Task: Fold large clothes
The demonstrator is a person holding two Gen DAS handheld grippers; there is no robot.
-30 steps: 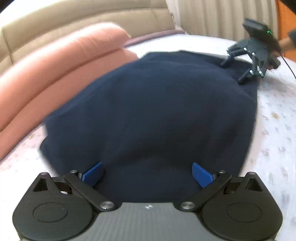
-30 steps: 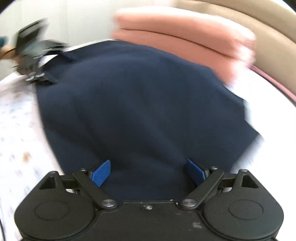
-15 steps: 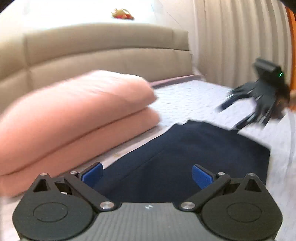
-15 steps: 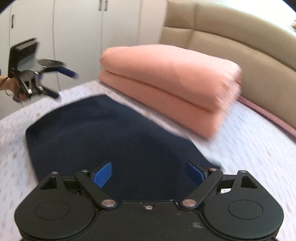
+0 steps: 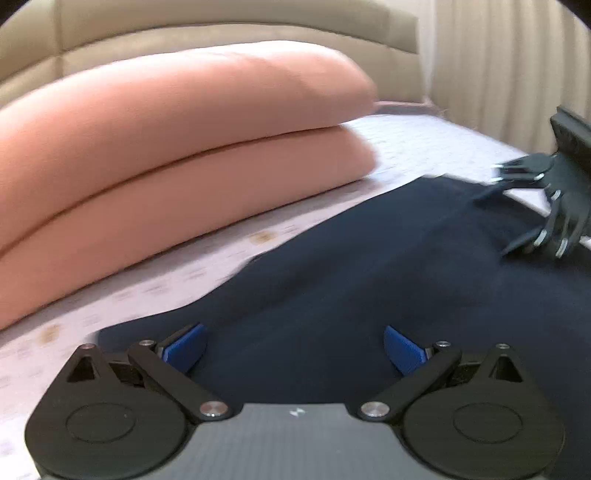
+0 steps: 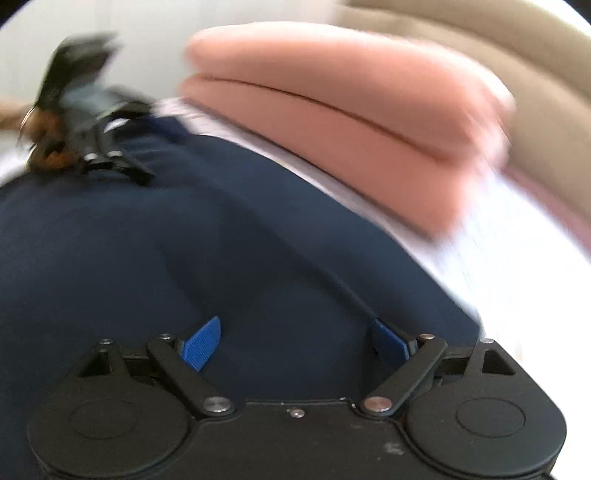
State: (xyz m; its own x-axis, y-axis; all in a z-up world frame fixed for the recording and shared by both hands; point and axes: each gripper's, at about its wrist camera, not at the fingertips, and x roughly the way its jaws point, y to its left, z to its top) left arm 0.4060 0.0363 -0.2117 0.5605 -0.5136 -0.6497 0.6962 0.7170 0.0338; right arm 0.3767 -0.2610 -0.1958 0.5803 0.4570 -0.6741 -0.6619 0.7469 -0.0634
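Observation:
A dark navy garment (image 5: 369, 280) lies flat on the bed and fills the lower part of both views (image 6: 184, 251). My left gripper (image 5: 293, 345) is open, its blue pads spread just above the garment's near edge, holding nothing. My right gripper (image 6: 295, 341) is open too, low over the opposite end of the garment, near its right edge. Each gripper shows in the other's view: the right one at the far right (image 5: 517, 214), the left one at the upper left (image 6: 118, 147), blurred, both over the cloth.
A folded pink blanket (image 5: 166, 147) lies on the bed beside the garment, also in the right wrist view (image 6: 351, 110). Behind it is a beige padded headboard (image 5: 221, 22). The patterned white sheet (image 5: 147, 288) shows around the garment. Curtains (image 5: 498, 66) hang at the far right.
Both grippers were raised off the garment half a second ago and have come back down low over it. Both stayed open. The views are motion-blurred.

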